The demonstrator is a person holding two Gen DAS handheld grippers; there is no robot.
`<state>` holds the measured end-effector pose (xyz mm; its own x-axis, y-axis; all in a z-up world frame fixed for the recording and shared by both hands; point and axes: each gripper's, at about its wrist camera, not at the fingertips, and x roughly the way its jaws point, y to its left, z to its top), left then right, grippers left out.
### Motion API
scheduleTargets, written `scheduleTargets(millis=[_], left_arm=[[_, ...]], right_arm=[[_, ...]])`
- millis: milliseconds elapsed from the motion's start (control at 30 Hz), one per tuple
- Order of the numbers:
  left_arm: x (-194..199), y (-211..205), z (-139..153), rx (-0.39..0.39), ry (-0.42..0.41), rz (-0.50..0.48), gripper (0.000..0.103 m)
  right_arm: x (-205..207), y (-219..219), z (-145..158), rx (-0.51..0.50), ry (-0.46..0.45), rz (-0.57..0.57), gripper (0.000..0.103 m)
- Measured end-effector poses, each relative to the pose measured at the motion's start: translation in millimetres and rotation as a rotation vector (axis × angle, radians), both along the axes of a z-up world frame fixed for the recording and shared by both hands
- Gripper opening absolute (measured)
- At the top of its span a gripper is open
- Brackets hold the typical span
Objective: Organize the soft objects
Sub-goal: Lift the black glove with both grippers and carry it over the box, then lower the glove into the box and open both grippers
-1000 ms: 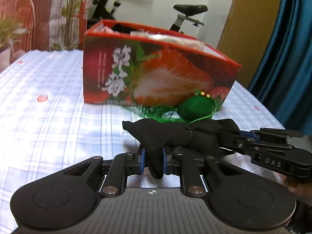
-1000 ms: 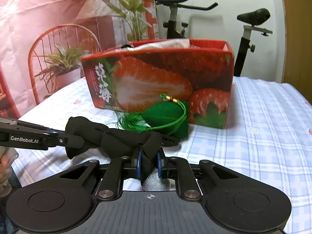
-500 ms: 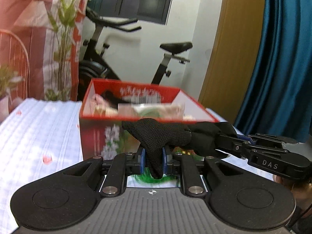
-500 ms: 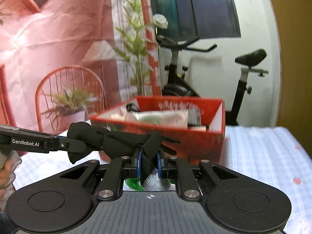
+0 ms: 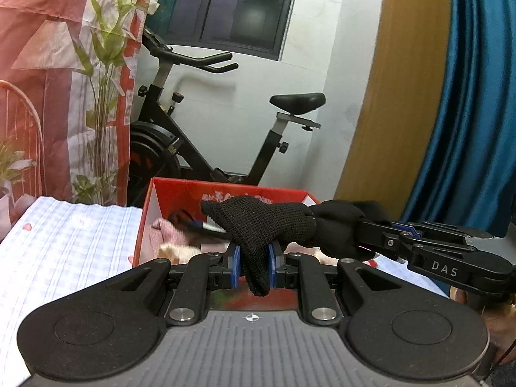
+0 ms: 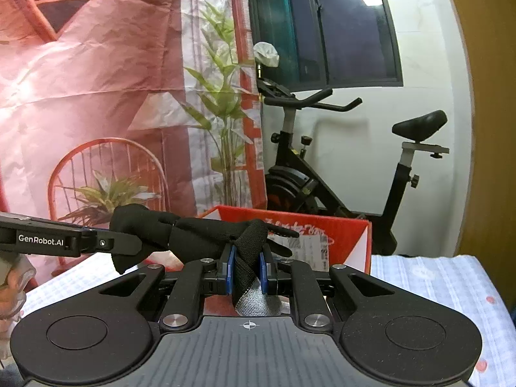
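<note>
Two grippers, one black glove stretched between them, held in the air above a red box.

Left gripper: clenched on the knitted cuff end of the glove, blue pads pressed on both sides of the fabric, a short flap hanging below the pads. Pointed slightly downward toward the open top of the box. Body level, no visible tilt to either side.

Right gripper: clenched on the other end of the glove, a grey-patched strip hanging below its pads. Likewise aimed a little downward, box rim just beyond its tips. Seen from the left view entering from the right edge, long black fingers gripping the bunched fabric; part of a hand behind it at the frame edge.

Glove: roughly horizontal, spanning from one gripper to the other, clear of the tabletop, in front of and above the box opening.

Box: open-topped, standing on the checked tabletop, holding pink cloth and other soft items, partly blurred.

Beyond the tabletop: exercise bike, dark window, printed pink backdrop, blue curtain.
</note>
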<state>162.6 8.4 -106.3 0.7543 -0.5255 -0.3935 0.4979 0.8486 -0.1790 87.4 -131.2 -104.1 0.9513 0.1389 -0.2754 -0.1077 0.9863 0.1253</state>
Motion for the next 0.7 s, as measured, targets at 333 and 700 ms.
scheduleTargets(millis=[333, 700], left_arm=[[72, -14, 13, 0.044, 0.034, 0.056, 0.018], [122, -24, -18, 0.1, 0.159, 0.087, 0.018]], right_arm=[[89, -12, 12, 0.003, 0.057, -0.047, 0.014], [164, -6, -24, -0.044, 0.233, -0.081, 0.014]])
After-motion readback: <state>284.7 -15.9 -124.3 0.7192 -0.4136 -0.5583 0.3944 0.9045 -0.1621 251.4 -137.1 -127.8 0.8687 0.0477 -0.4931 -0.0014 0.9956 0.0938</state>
